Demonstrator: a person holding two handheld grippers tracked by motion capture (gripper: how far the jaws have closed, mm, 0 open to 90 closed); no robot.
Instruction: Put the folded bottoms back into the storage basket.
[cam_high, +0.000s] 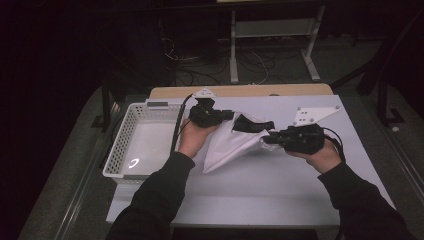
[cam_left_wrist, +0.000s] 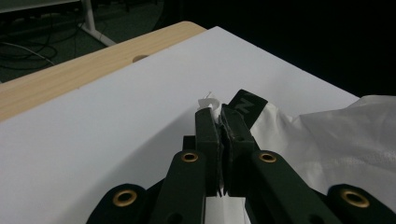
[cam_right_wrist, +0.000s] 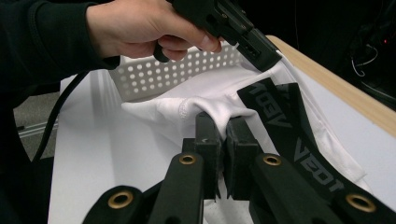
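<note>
A white garment (cam_high: 231, 144) with a black lettered band (cam_high: 252, 124) hangs lifted off the white table top (cam_high: 260, 190), stretched between both grippers. My left gripper (cam_high: 231, 115) is shut on its upper edge; in the left gripper view the jaws pinch white cloth (cam_left_wrist: 209, 101) and the black band (cam_left_wrist: 246, 105). My right gripper (cam_high: 267, 139) is shut on the other side of the garment; in the right gripper view white fabric (cam_right_wrist: 219, 112) is bunched between its pads, the black band (cam_right_wrist: 299, 135) runs beside it, and the left gripper (cam_right_wrist: 268, 58) grips the far edge.
A white perforated basket (cam_high: 116, 152) stands at the table's left, with a small ring-shaped thing (cam_high: 133, 163) inside. The table's wooden far edge (cam_high: 240, 91) lies behind. A grey three-cornered plate (cam_high: 312, 115) rides on the right gripper. Metal stand legs (cam_high: 272, 50) and cables lie on the floor beyond.
</note>
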